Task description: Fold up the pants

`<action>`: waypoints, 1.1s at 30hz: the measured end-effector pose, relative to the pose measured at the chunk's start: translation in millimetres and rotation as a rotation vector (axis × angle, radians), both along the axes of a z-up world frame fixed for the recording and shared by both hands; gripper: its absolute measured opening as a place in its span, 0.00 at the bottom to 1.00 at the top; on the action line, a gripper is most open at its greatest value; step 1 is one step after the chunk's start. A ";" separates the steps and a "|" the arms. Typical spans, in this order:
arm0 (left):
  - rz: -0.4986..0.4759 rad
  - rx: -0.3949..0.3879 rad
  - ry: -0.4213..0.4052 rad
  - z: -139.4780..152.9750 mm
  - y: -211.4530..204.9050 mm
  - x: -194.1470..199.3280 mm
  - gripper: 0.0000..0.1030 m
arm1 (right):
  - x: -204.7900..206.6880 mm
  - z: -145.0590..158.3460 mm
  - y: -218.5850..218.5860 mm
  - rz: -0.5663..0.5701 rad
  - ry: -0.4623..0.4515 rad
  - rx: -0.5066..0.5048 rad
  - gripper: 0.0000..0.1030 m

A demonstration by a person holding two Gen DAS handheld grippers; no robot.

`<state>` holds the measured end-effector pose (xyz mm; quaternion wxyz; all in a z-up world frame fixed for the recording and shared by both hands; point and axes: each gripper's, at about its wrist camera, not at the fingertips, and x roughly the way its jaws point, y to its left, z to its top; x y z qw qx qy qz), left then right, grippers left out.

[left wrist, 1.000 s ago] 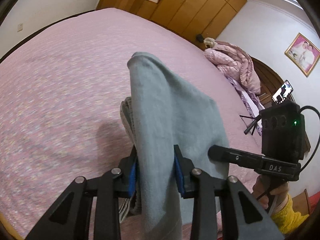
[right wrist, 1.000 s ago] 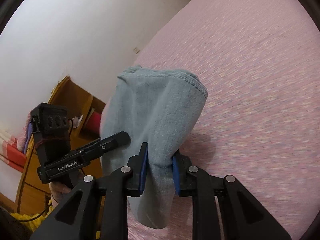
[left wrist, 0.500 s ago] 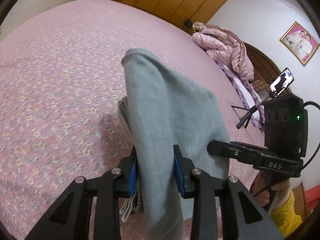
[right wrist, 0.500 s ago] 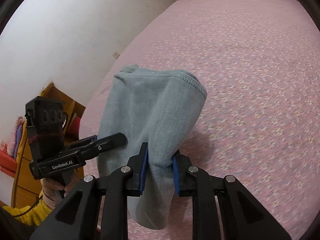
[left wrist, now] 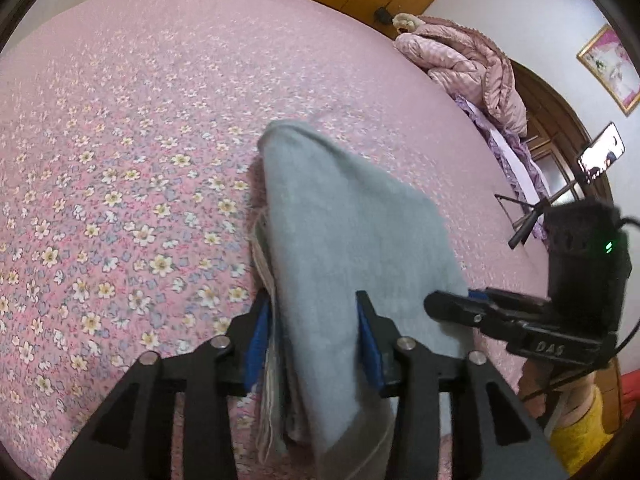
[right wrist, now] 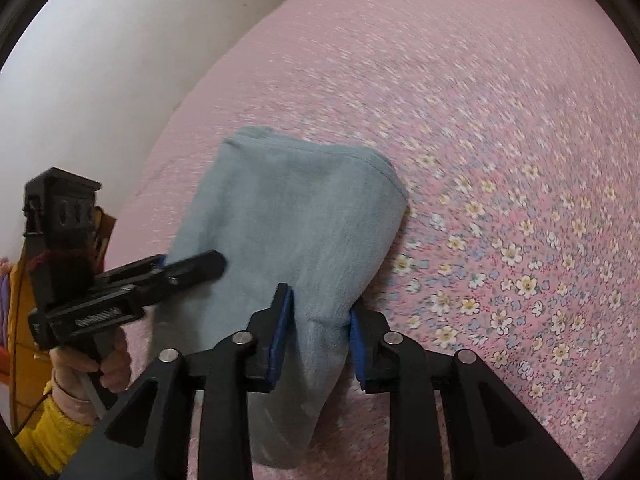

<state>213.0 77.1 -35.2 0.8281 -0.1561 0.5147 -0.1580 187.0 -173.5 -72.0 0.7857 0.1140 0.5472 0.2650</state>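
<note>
- My left wrist view gives me the pants point(left wrist: 352, 240): grey-blue, soft and slightly fuzzy, folded into a thick bundle draped between my two grippers.
- Under the smooth grey outer face there's a stack of paler layer edges on the left side of the bundle, beige-grey, running down past the left pad.
- From the right wrist view the pants point(right wrist: 296, 216) show a stitched hem along the top right edge, curving round a blunt corner.
- Long axis: in both views the bundle runs from the jaws at the bottom away and upward, its rounded far end pointing out over the bed point(left wrist: 120, 128).
- That far end sits low against the pink flowered cover; whether it actually touches I can't tell.
- Left gripper point(left wrist: 312, 332): jaws are opening now, the cloth between the blue pads; the right pad is against the fabric, the left one shows a thin gap beside the layered edges.
- Right gripper point(right wrist: 320, 332): jaws also opening, fabric pinched into a narrow neck between the pads, which sit on it on both sides.
- In the left view the right gripper point(left wrist: 452, 308) comes in from the right, its tip on the bundle's right edge.
- In the right view the left gripper point(right wrist: 200, 266) reaches in from the left onto the cloth, held by a hand point(right wrist: 92, 368) in a yellow sleeve point(right wrist: 52, 436).
- A pink quilt point(left wrist: 472, 60) is heaped at the bed's far corner, well apart from the pants.
</note>
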 end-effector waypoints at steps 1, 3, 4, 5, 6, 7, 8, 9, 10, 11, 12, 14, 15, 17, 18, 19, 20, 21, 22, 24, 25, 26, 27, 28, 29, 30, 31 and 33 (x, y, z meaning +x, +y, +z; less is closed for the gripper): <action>0.003 -0.006 0.002 1.3 1.9 -1.3 0.43 | -0.1 -2.4 -1.1 -0.010 0.004 0.006 0.29; 0.000 -0.004 0.003 6.0 4.3 -8.7 0.43 | -2.4 -2.9 -4.4 -0.029 0.002 0.015 0.30; 0.001 -0.005 0.000 10.2 5.2 -15.2 0.43 | -5.1 -1.3 -6.4 -0.041 0.000 0.017 0.30; 0.001 -0.008 0.001 13.1 7.3 -21.0 0.43 | -8.9 1.1 -9.0 -0.055 0.000 0.018 0.32; 0.000 -0.010 0.000 16.9 8.5 -28.4 0.44 | -14.3 3.8 -13.3 -0.070 0.000 0.022 0.32; 0.001 -0.005 -0.004 20.4 9.7 -35.7 0.44 | -21.9 7.2 -18.3 -0.081 -0.001 0.026 0.32; 0.002 0.002 -0.011 24.1 10.3 -43.1 0.44 | -27.4 9.5 -22.2 -0.097 -0.003 0.033 0.32; 0.001 0.005 -0.020 27.0 10.6 -49.9 0.44 | -32.8 11.4 -25.4 -0.105 -0.008 0.039 0.32; 0.000 0.008 -0.023 29.3 9.4 -55.1 0.44 | -39.7 13.8 -28.5 -0.111 -0.013 0.047 0.32; 0.001 0.010 -0.028 31.8 8.8 -62.1 0.44 | -47.0 16.0 -30.9 -0.115 -0.017 0.052 0.32; 0.000 0.012 -0.035 34.1 7.5 -68.7 0.44 | -51.3 17.1 -32.3 -0.118 -0.020 0.054 0.32; -0.004 0.017 -0.040 36.2 2.3 -76.2 0.44 | -63.1 21.0 -33.9 -0.115 -0.025 0.057 0.32; -0.007 0.023 -0.039 35.7 -0.3 -79.4 0.44 | -66.5 19.7 -33.5 -0.115 -0.027 0.055 0.32; -0.013 0.049 -0.031 31.4 -5.8 -80.1 0.45 | -75.8 18.2 -32.8 -0.116 -0.033 0.045 0.32; -0.009 0.057 -0.011 25.9 -6.9 -79.0 0.45 | -80.9 17.7 -32.6 -0.119 -0.038 0.034 0.32; 0.002 0.051 0.008 20.7 -6.7 -77.7 0.45 | -85.3 17.7 -31.5 -0.119 -0.042 0.026 0.32; 0.012 0.037 0.021 16.2 -4.8 -77.3 0.45 | -89.4 18.5 -30.4 -0.120 -0.044 0.022 0.32; 0.015 0.024 0.029 13.7 -3.4 -77.0 0.36 | -91.5 18.2 -29.8 -0.121 -0.043 0.023 0.32; 0.019 0.002 0.036 11.6 -0.7 -77.9 0.19 | -94.3 18.3 -29.8 -0.122 -0.041 0.027 0.32; 0.005 -0.048 0.019 16.8 4.9 -81.8 0.16 | -97.3 20.0 -27.9 -0.126 -0.039 0.037 0.32; 0.001 -0.055 -0.007 23.8 7.4 -83.8 0.16 | -99.3 22.1 -26.5 -0.124 -0.043 0.042 0.32; 0.002 -0.040 -0.037 32.0 10.6 -85.4 0.16 | -100.9 24.5 -24.5 -0.122 -0.051 0.049 0.32; 0.002 -0.022 -0.053 36.6 13.9 -85.6 0.16 | -99.9 25.6 -19.8 -0.119 -0.061 0.054 0.32; 0.009 0.001 -0.058 37.0 18.5 -84.1 0.16 | -100.1 26.0 -14.0 -0.114 -0.072 0.059 0.32; 0.021 0.014 -0.050 33.5 22.6 -82.9 0.16 | -101.6 25.1 -8.7 -0.106 -0.079 0.063 0.32; 0.034 0.019 -0.037 27.5 26.8 -81.2 0.16 | -102.7 23.3 -5.2 -0.096 -0.084 0.065 0.32; 0.050 0.012 -0.019 17.4 32.8 -79.9 0.17 | -103.3 19.3 -0.7 -0.088 -0.082 0.061 0.32; 0.058 0.010 0.004 0.1 38.3 -76.8 0.24 | -102.6 6.1 8.3 -0.072 -0.055 0.051 0.32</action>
